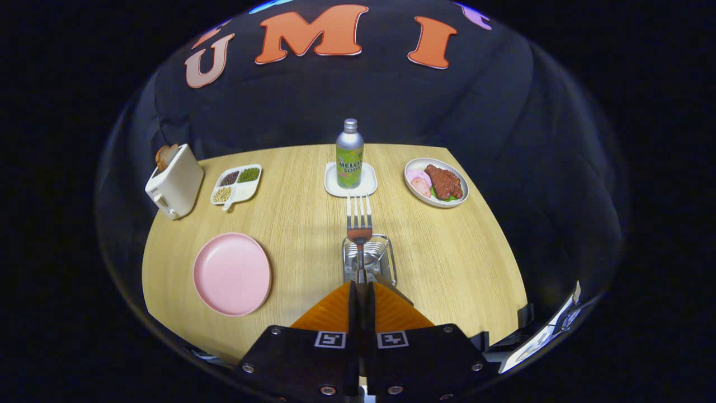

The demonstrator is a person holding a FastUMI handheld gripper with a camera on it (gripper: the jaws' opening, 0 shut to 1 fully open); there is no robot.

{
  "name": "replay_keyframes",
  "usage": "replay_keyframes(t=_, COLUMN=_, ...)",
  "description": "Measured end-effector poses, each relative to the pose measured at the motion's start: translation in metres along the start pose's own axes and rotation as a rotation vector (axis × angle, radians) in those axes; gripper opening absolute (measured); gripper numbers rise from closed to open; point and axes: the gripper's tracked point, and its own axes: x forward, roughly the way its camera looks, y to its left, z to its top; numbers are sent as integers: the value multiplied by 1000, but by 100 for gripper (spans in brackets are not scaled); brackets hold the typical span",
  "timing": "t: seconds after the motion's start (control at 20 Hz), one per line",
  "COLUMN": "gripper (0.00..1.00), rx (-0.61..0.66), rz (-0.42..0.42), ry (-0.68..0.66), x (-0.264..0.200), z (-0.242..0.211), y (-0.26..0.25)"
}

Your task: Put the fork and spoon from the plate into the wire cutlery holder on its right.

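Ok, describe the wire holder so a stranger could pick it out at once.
Start at the round wooden table. Right of the pink plate, nearer than the soda bottle on its coaster, stands the holder, just ahead of the tongs, which are shut on the fork. It alone is bare silver wire, a see-through basket.

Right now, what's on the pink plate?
Nothing can be seen on the pink plate. The fork is pinched in the gripper, whose jaws are closed on its handle, above the wire cutlery holder. The holder's inside is partly covered by the jaws.
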Motion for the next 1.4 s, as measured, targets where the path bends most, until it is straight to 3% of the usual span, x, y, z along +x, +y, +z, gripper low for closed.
replay_keyframes(t=0.7, gripper=6, rx=-223, rz=68, ry=326, x=24, z=-20, y=-17)
replay_keyframes(t=1.05, gripper=6, rx=-218, rz=101, ry=471, x=38, z=-28, y=-16)
replay_keyframes(t=1.4, gripper=8, rx=-168, rz=123, ry=486, x=46, z=-28, y=-14)
